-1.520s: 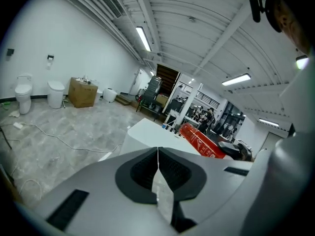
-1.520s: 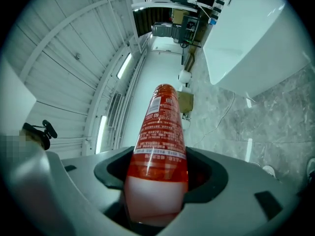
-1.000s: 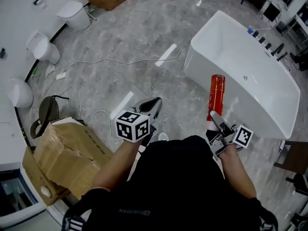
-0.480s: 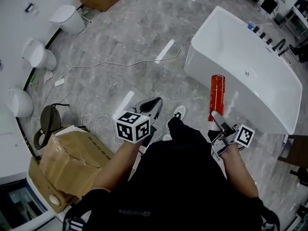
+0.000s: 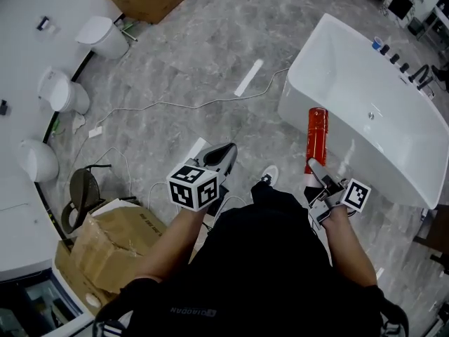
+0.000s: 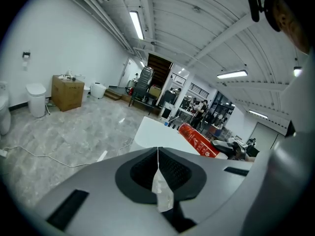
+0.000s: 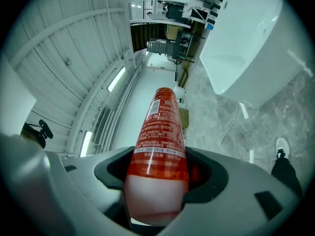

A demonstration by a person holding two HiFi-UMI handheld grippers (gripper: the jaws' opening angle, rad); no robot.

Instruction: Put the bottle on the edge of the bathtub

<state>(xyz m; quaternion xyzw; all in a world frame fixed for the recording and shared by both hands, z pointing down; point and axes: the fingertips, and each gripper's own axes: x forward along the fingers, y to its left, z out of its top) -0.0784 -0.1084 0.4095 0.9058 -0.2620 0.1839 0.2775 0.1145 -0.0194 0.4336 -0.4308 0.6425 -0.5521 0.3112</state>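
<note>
The right tongs stay clamped on the red bottle, upright in the air; a step forward has carried it near the bathtub, edge not yet reached; the left tongs are pressed together, empty.

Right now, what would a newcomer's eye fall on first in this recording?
The red bottle stands out most, gripped at its base by the right tongs near the middle of the head view. Just beyond it sits the big white bathtub, at upper right on the grey marble floor. The left tongs are shut and empty, over the floor.
</note>
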